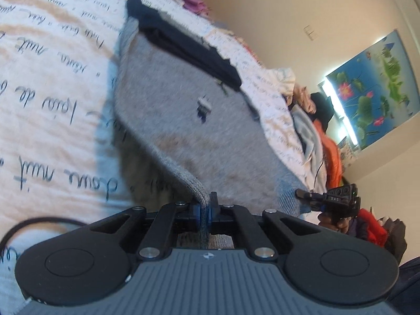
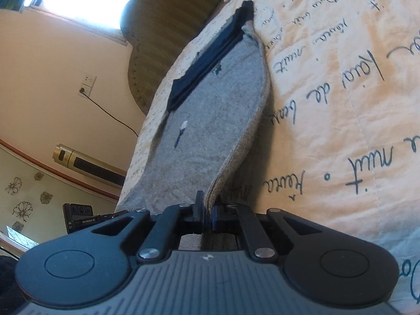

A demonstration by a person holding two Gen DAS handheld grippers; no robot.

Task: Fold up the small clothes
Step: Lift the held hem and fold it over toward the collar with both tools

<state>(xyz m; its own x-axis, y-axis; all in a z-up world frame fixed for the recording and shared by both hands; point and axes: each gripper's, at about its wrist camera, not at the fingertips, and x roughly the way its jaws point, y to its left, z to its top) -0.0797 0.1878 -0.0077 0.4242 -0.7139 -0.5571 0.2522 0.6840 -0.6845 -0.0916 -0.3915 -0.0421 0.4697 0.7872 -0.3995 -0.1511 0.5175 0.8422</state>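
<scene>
Left wrist view: left gripper (image 1: 207, 210) and right gripper (image 2: 206, 211) each clamp the near hem of the grey sweater (image 1: 199, 120) at lower centre on the quilt (image 1: 52, 78); folding barely begun.

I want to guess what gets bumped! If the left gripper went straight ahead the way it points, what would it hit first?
The grey garment itself. The left gripper is shut on its near edge, and the cloth stretches straight ahead toward the dark navy band. Beyond lies the bedspread with writing, though depth is hard to judge.
</scene>
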